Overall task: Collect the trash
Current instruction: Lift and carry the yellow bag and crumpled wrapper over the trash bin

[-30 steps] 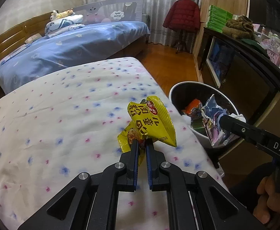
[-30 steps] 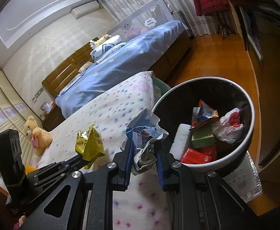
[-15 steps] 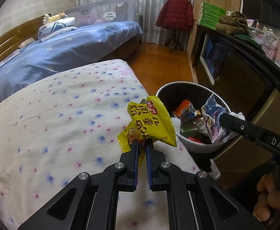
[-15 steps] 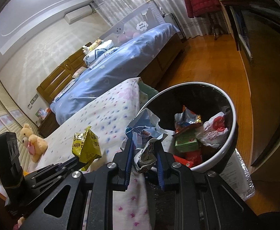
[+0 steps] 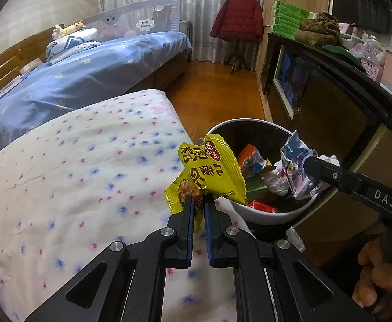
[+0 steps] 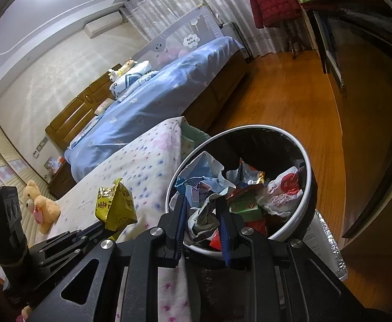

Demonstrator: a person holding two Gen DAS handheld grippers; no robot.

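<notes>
Over the bin (image 6: pixel 307 166) beside the bed's near corner, the right tongs (image 6: pixel 201 209) grip a crumpled bluish wrapper (image 6: pixel 204 179) and should release squarely above its opening, while the left tongs (image 5: pixel 199 201) pinch the yellow noodle packet (image 5: pixel 212 171) just short of the rim, needing to carry further before letting go.

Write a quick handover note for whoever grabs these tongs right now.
Left tongs: shut on the yellow snack wrapper, held above the floral bedspread just short of the bin.
Right tongs: shut on the crumpled blue wrapper, over the bin's opening.
Done: several wrappers already in the bin.
Left: release the blue wrapper, then bring over the yellow one and drop it.
</notes>
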